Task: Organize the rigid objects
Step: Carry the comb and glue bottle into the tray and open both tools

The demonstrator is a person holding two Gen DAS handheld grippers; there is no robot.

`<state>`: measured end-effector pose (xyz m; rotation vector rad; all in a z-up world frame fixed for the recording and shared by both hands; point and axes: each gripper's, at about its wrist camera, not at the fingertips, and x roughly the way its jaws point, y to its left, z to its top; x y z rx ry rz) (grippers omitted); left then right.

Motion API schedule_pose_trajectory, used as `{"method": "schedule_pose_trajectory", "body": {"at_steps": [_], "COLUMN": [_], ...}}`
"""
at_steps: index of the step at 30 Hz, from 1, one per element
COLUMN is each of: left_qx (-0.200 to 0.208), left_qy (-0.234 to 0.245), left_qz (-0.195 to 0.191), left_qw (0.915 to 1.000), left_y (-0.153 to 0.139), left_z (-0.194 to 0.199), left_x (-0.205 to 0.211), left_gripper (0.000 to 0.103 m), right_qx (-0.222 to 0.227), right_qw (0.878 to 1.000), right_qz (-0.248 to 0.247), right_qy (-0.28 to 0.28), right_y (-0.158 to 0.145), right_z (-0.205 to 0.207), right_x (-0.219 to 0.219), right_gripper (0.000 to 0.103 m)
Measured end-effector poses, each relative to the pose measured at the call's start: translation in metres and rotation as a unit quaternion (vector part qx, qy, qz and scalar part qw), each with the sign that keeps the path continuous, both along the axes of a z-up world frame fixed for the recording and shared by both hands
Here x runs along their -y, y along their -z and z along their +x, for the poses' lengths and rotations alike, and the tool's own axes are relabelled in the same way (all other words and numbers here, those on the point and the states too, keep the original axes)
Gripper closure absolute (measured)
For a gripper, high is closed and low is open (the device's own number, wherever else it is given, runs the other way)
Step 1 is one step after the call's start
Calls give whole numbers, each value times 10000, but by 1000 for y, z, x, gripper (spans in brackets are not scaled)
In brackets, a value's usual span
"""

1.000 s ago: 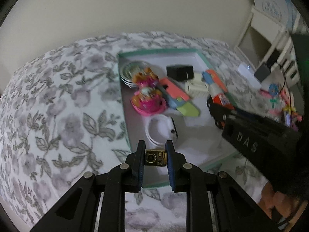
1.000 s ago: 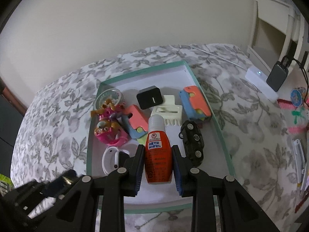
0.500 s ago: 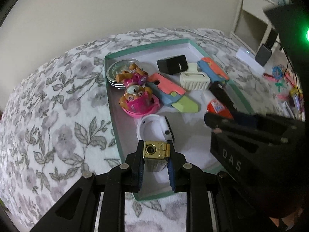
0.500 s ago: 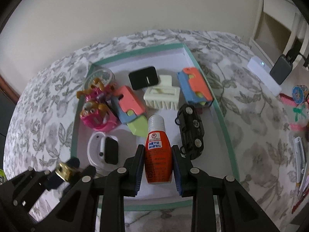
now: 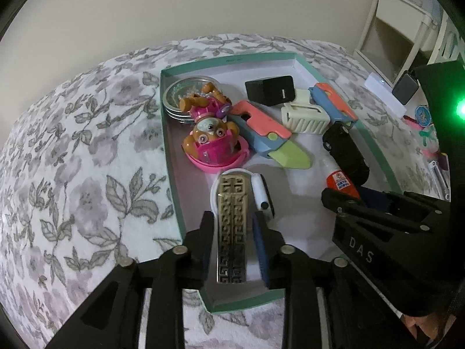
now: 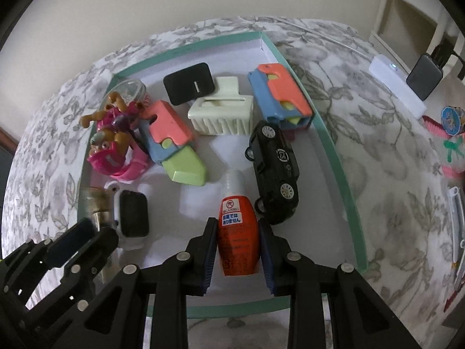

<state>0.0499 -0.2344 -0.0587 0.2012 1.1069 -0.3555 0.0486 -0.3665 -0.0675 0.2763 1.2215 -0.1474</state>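
A gold patterned lighter (image 5: 231, 226) lies flat in the teal-rimmed tray (image 5: 171, 157), its far end resting on a white smartwatch (image 5: 263, 195). My left gripper (image 5: 232, 218) straddles it with jaws opening, and a thin gap shows on both sides. That gripper (image 6: 81, 232) and the lighter (image 6: 96, 203) also show at the right wrist view's lower left. My right gripper (image 6: 237, 224) is shut on an orange glue bottle (image 6: 238, 232), low over the tray (image 6: 343, 174) floor beside a black toy car (image 6: 274, 171).
The tray also holds a pink pup toy (image 5: 212, 142), two coral-blue folding toy knives (image 5: 267, 136), a cream claw clip (image 5: 305, 116), a black card case (image 5: 270, 88) and round glass lids (image 5: 177, 93). Floral cloth surrounds it. A white power strip (image 6: 398, 87) lies to the right.
The left gripper sank into the tray, its jaws widened, and the lighter went from gripped end-on to lying flat. The right gripper came down with the glue bottle.
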Motion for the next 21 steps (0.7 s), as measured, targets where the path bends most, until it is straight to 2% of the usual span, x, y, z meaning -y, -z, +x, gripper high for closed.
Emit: {"method": "schedule_pose_trajectory", "body": {"at_steps": [2,8,13,17,19,21], "left_qx": [-34,-1,25,115,144,195], "left_qy": [19,20,-75,-163,-219,-289], "left_qz": [-74,4,-102,-239,-347,-455], "left_qw": [10000,10000,9999,9995,9991,9984], "left_y": [-1,-4,-13,-24,-30,-37], "left_z": [0,-1,-1,-1,-1,0], "left_x": [-1,1,-3,-9,-13,-17], "left_gripper": [60,59,56,48,47,41], "right_qx": [2,26,115,255,317,364], "right_qw": [10000,10000,9999,9996,9994,9993], "right_qz": [-23,-39,-102,-106,-95,-113], "right_qy": [-8,-4,-13,36,51,42], "right_y": [0,0,-4,-9,-11,-13], "right_z": [0,-1,0,0,0,0], "right_x": [-1,0,-1,0,0,-1], "right_gripper": [71,71,71,71,62,57]}}
